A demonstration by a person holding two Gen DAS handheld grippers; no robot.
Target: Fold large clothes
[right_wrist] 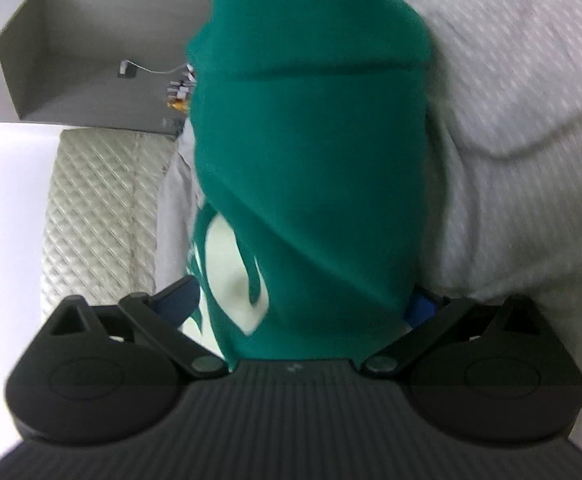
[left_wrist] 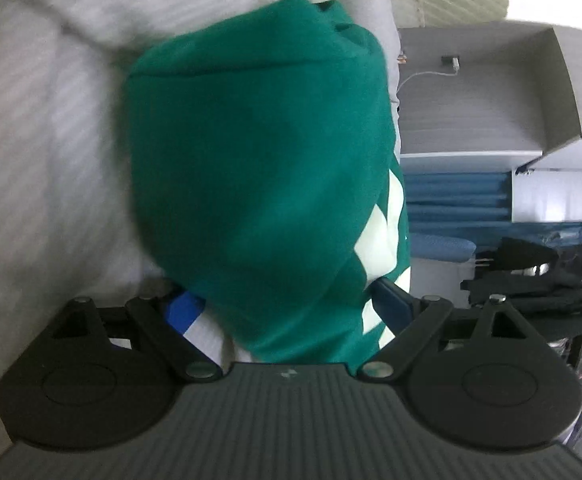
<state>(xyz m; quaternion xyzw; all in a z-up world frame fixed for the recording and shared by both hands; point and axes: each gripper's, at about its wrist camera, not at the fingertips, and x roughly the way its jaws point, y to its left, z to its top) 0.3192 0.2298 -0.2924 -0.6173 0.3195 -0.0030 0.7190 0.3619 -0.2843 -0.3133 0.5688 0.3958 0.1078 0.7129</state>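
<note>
Both claws, left (left_wrist: 287,312) and right (right_wrist: 303,304), spread wide with the green garment (left_wrist: 259,184) bunched between them toward twelve o'clock, probably laying it on the bed (left_wrist: 31,140); whether they pinch it I cannot tell.

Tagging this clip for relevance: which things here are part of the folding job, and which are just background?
Part of the job:
green garment
left tongs
right tongs
striped grey bedding underneath

Just lying about:
grey open box
charger with cable
dark clothes
quilted padding

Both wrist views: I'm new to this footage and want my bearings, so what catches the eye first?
A green garment with white print fills the middle of each view, bunched between the gripper fingers. Behind it lies pale striped bedding. At the edge stands a grey shelf unit.
</note>
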